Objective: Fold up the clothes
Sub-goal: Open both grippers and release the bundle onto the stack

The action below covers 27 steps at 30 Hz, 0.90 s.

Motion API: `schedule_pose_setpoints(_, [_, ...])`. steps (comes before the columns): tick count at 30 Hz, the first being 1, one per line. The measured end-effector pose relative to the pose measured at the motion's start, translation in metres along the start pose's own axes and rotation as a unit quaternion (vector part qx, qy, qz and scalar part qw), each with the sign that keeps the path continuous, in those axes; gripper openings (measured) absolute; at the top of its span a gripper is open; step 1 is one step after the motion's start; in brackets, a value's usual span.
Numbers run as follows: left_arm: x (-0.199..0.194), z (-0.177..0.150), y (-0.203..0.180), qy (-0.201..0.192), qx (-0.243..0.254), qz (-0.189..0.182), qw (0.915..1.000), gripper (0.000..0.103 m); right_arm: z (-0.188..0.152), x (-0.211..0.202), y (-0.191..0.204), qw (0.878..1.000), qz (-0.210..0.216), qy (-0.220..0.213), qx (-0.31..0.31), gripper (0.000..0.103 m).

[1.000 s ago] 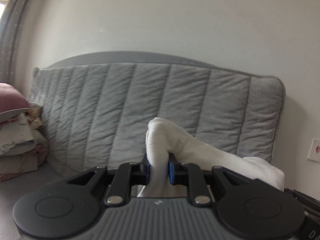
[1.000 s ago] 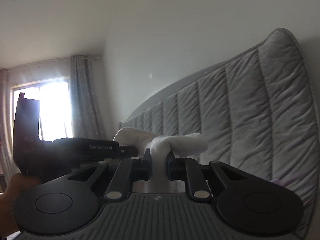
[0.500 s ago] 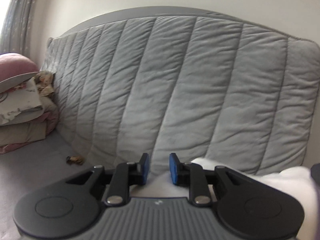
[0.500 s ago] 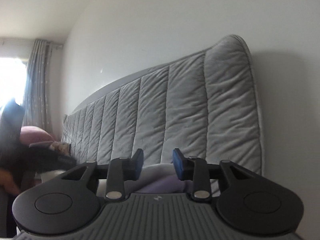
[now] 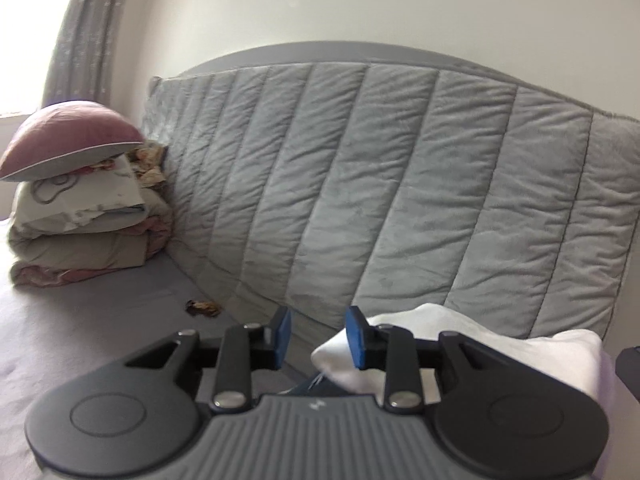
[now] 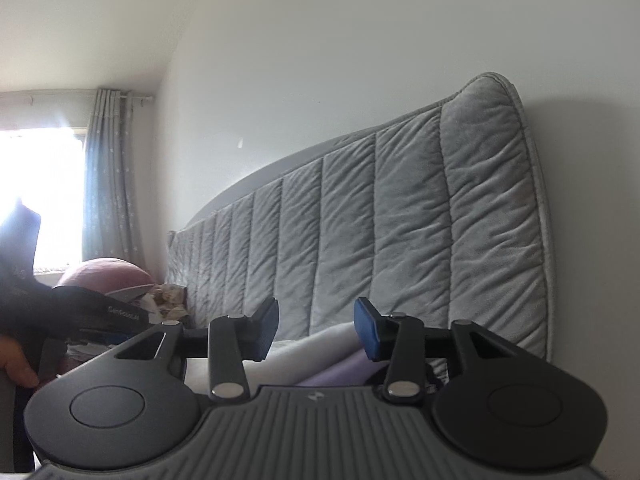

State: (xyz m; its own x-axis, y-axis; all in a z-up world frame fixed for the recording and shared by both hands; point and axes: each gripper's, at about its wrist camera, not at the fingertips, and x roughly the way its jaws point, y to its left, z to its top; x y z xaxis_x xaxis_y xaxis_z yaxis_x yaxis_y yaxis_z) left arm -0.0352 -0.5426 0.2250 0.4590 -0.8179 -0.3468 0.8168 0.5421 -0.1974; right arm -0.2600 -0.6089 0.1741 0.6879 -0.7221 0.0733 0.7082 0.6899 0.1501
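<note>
My left gripper [image 5: 319,338] points at the foot of the grey headboard, and its jaws are opening with nothing pressed between the blue pads. A white garment [image 5: 500,356] lies bunched on the bed just below and right of it, one corner under the right finger. Something dark blue [image 5: 306,386] peeks out beneath that corner. My right gripper [image 6: 316,330] is level, jaws also opening and empty. Pale lavender cloth [image 6: 340,364] lies under it. The left gripper [image 6: 100,316] shows at the left edge of the right wrist view, held by a hand [image 6: 16,364].
A quilted grey headboard [image 5: 400,184] stands against the white wall. Stacked pillows and folded bedding [image 5: 80,216] sit at the left end of the grey bed [image 5: 100,320]. A small brown scrap [image 5: 202,307] lies near the headboard's foot. A curtained window [image 6: 44,200] is at the left.
Both grippers were shut on the white garment a second ago; both have let go and their jaws now stand apart. The garment has dropped onto the bed, and the left gripper has sunk lower.
</note>
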Motion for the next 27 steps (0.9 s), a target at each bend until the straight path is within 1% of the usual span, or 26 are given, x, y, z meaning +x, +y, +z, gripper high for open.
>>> schedule_pose_setpoints(3, [-0.029,-0.008,0.020,0.004,-0.030,0.021,0.9993,0.034,0.006,-0.012,0.011,1.000,0.016,0.003,0.000,0.047])
schedule_pose_setpoints(4, [-0.038,-0.011,0.027,0.006,-0.038,0.031,0.9988,0.034,0.007,-0.017,0.015,1.000,0.022,0.003,-0.001,0.049])
schedule_pose_setpoints(6, [-0.057,-0.017,0.042,0.008,-0.048,0.056,0.9973,0.036,0.010,-0.026,0.024,0.999,0.034,0.003,-0.006,0.053])
schedule_pose_setpoints(7, [-0.067,-0.021,0.050,0.009,-0.053,0.070,0.9961,0.037,0.011,-0.031,0.030,0.999,0.041,0.002,-0.008,0.054])
schedule_pose_setpoints(10, [-0.097,-0.031,0.079,0.008,-0.072,0.111,0.9911,0.046,0.012,-0.043,0.049,0.998,0.061,0.000,-0.008,0.056])
schedule_pose_setpoints(11, [-0.106,-0.034,0.089,0.008,-0.079,0.126,0.9888,0.051,0.012,-0.046,0.056,0.998,0.068,0.002,-0.002,0.057])
schedule_pose_setpoints(12, [-0.115,-0.037,0.099,0.009,-0.086,0.141,0.9862,0.056,0.012,-0.050,0.064,0.997,0.078,0.006,0.004,0.058])
schedule_pose_setpoints(13, [-0.125,-0.041,0.110,0.011,-0.091,0.156,0.9835,0.057,0.012,-0.053,0.073,0.996,0.090,0.012,0.010,0.059])
schedule_pose_setpoints(14, [-0.134,-0.043,0.120,0.013,-0.094,0.171,0.9807,0.061,0.012,-0.056,0.082,0.994,0.103,0.016,0.013,0.061])
schedule_pose_setpoints(15, [-0.144,-0.045,0.131,0.015,-0.096,0.189,0.9771,0.069,0.012,-0.059,0.092,0.993,0.116,0.020,0.014,0.064])
schedule_pose_setpoints(16, [-0.154,-0.048,0.142,0.013,-0.099,0.206,0.9733,0.073,0.011,-0.062,0.104,0.991,0.129,0.023,0.014,0.067])
schedule_pose_setpoints(17, [-0.165,-0.050,0.152,0.009,-0.103,0.222,0.9696,0.080,0.010,-0.066,0.116,0.990,0.140,0.025,0.012,0.070])
schedule_pose_setpoints(18, [-0.176,-0.053,0.163,0.002,-0.107,0.236,0.9658,0.084,0.009,-0.070,0.128,0.988,0.151,0.027,0.011,0.075])
schedule_pose_setpoints(19, [-0.187,-0.056,0.174,-0.003,-0.111,0.248,0.9623,0.086,0.007,-0.075,0.140,0.986,0.161,0.029,0.009,0.077])
schedule_pose_setpoints(21, [-0.207,-0.065,0.195,-0.006,-0.118,0.274,0.9545,0.092,0.002,-0.085,0.163,0.983,0.181,0.037,0.005,0.077])
schedule_pose_setpoints(24, [-0.231,-0.080,0.226,0.002,-0.119,0.312,0.9427,0.098,-0.010,-0.095,0.197,0.977,0.205,0.056,0.005,0.083])
schedule_pose_setpoints(27, [-0.254,-0.097,0.256,0.009,-0.120,0.342,0.9320,0.103,-0.022,-0.107,0.227,0.972,0.220,0.077,0.001,0.087])
